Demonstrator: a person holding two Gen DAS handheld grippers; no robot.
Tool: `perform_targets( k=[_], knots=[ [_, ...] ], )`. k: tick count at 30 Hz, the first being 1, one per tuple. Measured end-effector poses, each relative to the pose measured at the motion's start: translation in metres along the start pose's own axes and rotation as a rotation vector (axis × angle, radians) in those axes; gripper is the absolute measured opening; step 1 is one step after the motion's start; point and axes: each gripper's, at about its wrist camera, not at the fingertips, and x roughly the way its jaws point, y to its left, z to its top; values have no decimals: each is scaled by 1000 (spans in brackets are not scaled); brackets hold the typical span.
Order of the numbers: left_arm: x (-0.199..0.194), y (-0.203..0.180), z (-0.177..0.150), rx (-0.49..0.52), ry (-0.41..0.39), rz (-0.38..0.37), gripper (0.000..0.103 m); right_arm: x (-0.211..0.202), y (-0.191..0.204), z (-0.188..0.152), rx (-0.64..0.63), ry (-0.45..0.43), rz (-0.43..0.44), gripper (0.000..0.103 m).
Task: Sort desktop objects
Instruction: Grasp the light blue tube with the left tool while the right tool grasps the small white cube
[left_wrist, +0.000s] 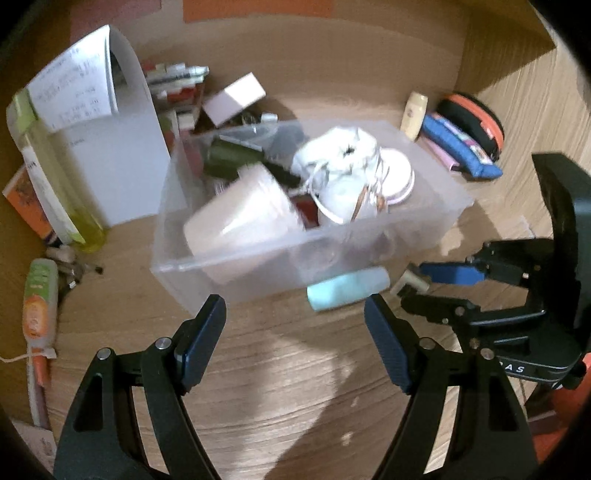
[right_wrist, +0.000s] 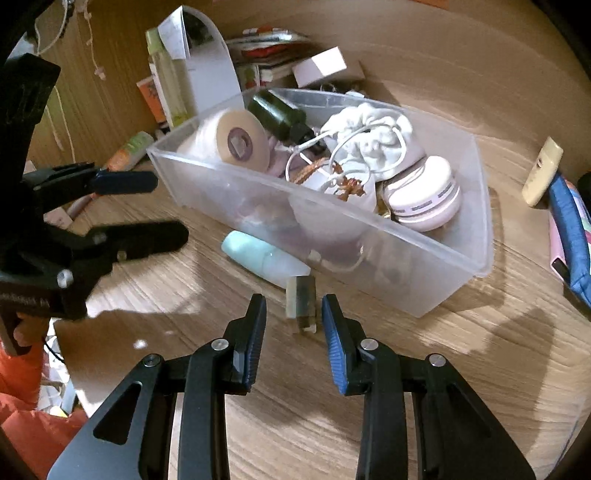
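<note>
Little here reads clearly. The right gripper (left_wrist: 417, 290) carries white letters ending in "AS" on its black body, in the left wrist view. The paper (left_wrist: 74, 88) by the wall bears printed lines, and the tube (left_wrist: 38, 302) a label, both too blurred to read.

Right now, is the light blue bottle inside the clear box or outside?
Outside: the light blue bottle lies on the desk against the clear box front wall.

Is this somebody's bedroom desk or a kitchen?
More likely a desk at home than a kitchen, though I can't be sure. A wooden desktop holds a clear plastic bin of odds and ends, a stack of books at the back, and a blue pencil case.
</note>
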Motion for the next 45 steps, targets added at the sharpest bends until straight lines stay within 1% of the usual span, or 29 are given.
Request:
perform_targets(
  k=[1,5,6,15,23,26,27,32,39,41,45],
  knots=[
    [3,0,-1,-1,9,-3,77,3,0,0,-2,4,-4,27],
    [14,-1,-3,-7,46,-24,77,6,0,-2,-6,3,-5,16],
    [16,-2,-2,-6,52,-26,77,6,0,-2,-8,2,-5,15],
    [41,-18,1,1,119,-47,77,-12,-2,-8,-27,-44,-41,15],
    [58,-36,8,28,162,-45,77,-37,-26,-27,33,-95,-29,15],
    [63,-39,9,26,176,-38,77,-39,-31,-28,48,-106,-25,15],
    [64,-39,10,25,174,-31,77,-40,-33,-29,51,-108,-22,15],
    [67,-44,14,7,180,-48,78,-42,-38,-30,59,-121,-14,15],
    [68,-54,11,-6,160,5,78,-44,-38,-32,55,-129,-10,15],
    [68,-55,11,-27,150,27,78,-44,-38,-33,57,-127,-8,15],
    [68,-54,11,-60,136,43,77,-44,-38,-33,64,-124,-9,15]
  ],
)
